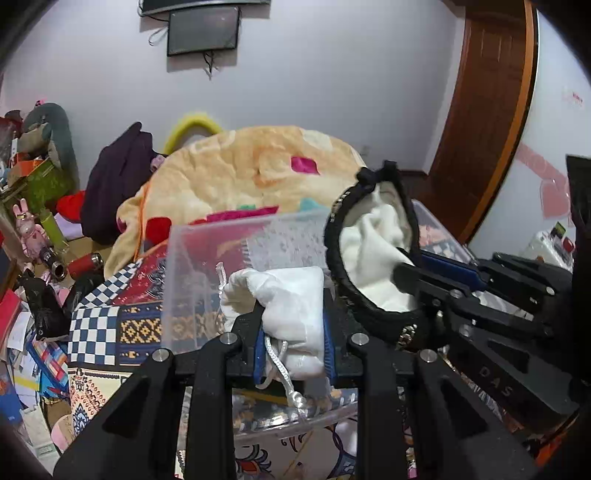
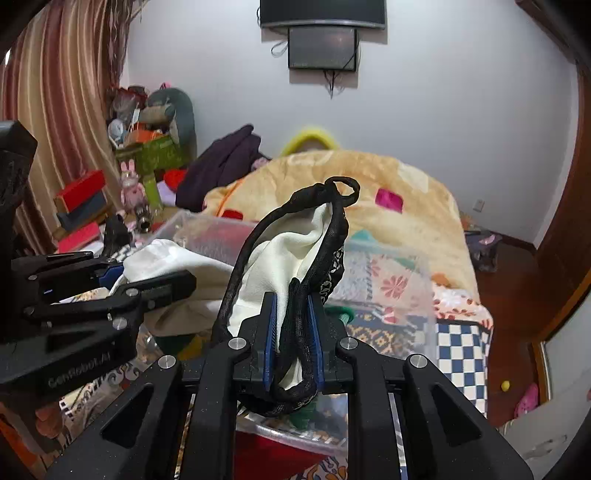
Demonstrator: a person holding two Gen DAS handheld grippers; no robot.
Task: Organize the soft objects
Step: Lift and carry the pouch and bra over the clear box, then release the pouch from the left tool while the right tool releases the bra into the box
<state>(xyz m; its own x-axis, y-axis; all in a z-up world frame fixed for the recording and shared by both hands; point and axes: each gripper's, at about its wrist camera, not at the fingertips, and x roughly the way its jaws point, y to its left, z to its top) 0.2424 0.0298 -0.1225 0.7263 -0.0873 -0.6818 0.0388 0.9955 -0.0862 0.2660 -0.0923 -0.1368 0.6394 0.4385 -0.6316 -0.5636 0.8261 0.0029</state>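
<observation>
I'm mid-carry: left gripper [image 1: 293, 325] clamps a white pouch [image 1: 291, 302], right gripper [image 2: 291, 343] pinches a black-trimmed cloth [image 2: 291, 254] (both over the bin [image 1: 207, 266]); next, lower and release inside.

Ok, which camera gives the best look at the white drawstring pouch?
The left wrist view: the white drawstring pouch sits centred between the left hand-held gripper pads, cord dangling. The right wrist view shows only a side glimpse, partly behind the gripper.

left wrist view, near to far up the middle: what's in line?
Left tool shut on the white drawstring pouch → clear plastic bin → beige blanket → wall screen.
</observation>
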